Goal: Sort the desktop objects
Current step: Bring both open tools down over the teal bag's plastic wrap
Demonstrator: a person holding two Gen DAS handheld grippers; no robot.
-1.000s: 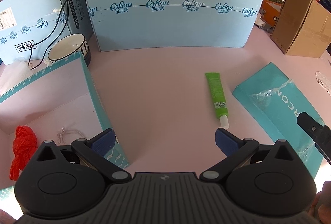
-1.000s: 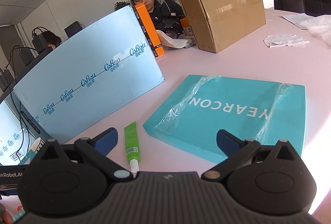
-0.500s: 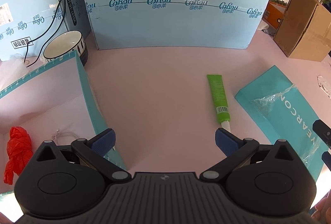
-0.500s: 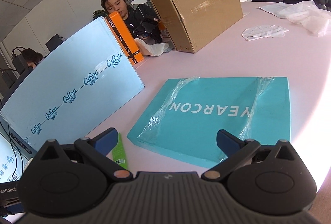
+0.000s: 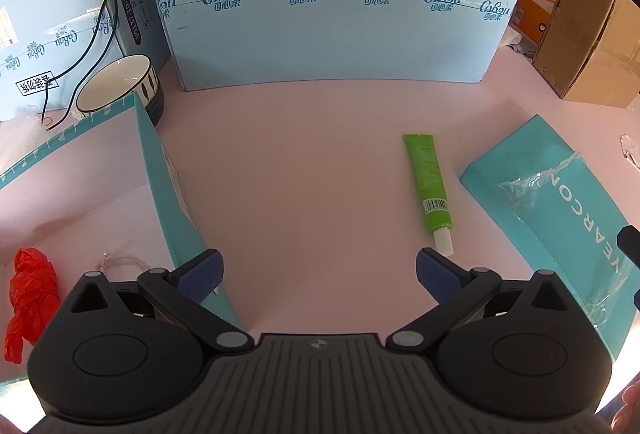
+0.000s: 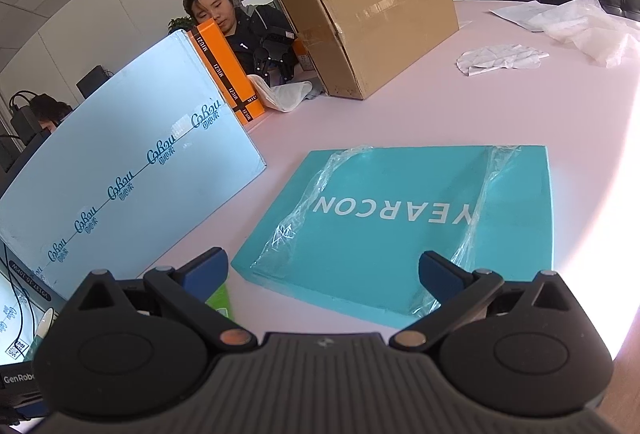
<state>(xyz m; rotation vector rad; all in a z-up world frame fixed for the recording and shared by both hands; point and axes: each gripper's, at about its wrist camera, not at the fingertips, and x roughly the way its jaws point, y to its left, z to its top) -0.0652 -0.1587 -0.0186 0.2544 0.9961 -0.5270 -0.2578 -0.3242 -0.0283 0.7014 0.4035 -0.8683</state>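
1. green tube (image 5: 428, 181) lies flat on the pink desk (image 5: 304, 161), white cap toward the camera, at about 1 o'clock from the left gripper (image 5: 318, 270); the cap sits just ahead of the right-hand blue pad (image 5: 436, 274), not touching it.
2. left gripper has its jaws spread wide with nothing between them, only bare desk in the gap.
3. at 9 o'clock of the left gripper stands an open teal box (image 5: 160, 173); its near wall runs behind the left-hand pad. inside it lie a red plastic bag (image 5: 28, 306) and a thin loop of string (image 5: 120, 264).
4. at 3 o'clock the teal yearcon lid (image 5: 560, 218), with loose clear film on it, lies flat on the desk, apart from the tube.
5. farther out, at 10 o'clock, a white bowl (image 5: 116, 83) with a dark outside sits behind the box; at 12 o'clock a pale blue carton (image 5: 340, 13) stands as a backdrop.
6. right gripper (image 6: 322, 270) is also spread wide and empty, hovering over the near edge of the yearcon lid (image 6: 420, 226).
7. only the right wrist view shows the brown cardboard box (image 6: 372, 9) in full, the orange box (image 6: 228, 73), crumpled white paper (image 6: 500, 59) and a seated person (image 6: 240, 25) at 11 o'clock; of the tube it shows just a green sliver (image 6: 220, 300) behind the left finger.
8. only the left wrist view shows the open box, its contents and the bowl.
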